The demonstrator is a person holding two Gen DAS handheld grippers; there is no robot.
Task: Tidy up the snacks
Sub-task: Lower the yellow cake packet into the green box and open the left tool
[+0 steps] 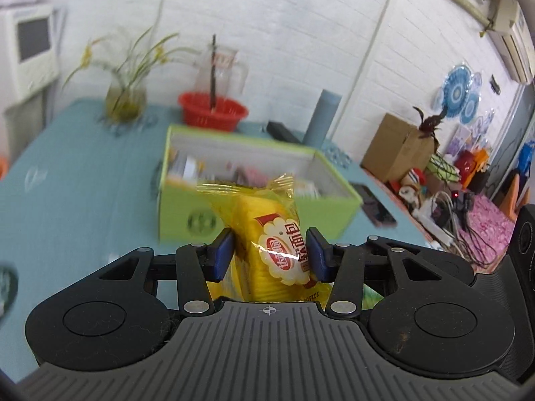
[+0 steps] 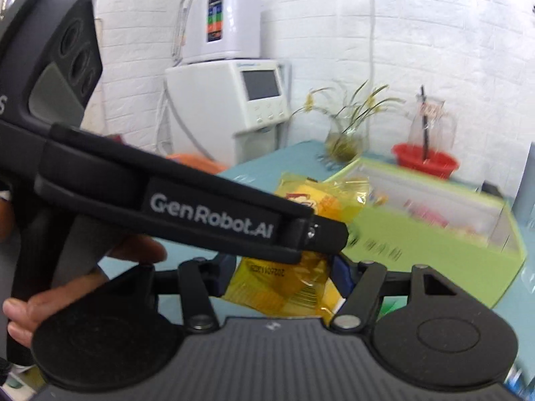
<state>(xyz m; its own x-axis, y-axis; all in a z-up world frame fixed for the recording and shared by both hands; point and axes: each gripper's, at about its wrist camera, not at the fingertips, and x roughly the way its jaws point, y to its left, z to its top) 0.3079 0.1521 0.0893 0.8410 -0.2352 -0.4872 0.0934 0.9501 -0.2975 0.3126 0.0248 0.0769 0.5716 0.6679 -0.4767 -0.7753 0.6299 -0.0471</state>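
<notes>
My left gripper [image 1: 269,254] is shut on a yellow snack packet [image 1: 267,234] with a red and white label, held above the teal table in front of a lime-green box [image 1: 254,217] that holds several snacks. In the right wrist view the left gripper's black body [image 2: 311,230] crosses the frame, with its yellow packet [image 2: 321,197] sticking out toward the green box [image 2: 434,237]. My right gripper [image 2: 284,274] is shut on a second yellow packet [image 2: 284,287]; its fingertips are partly hidden behind the left gripper.
On the teal table [image 1: 83,183] stand a red basket [image 1: 212,110], a glass vase with a plant [image 1: 125,100], a clear jug [image 1: 220,70], a blue-grey tube [image 1: 322,117] and a black phone [image 1: 378,207]. A cardboard box [image 1: 398,147] and clutter lie right. White machines [image 2: 230,93] stand behind.
</notes>
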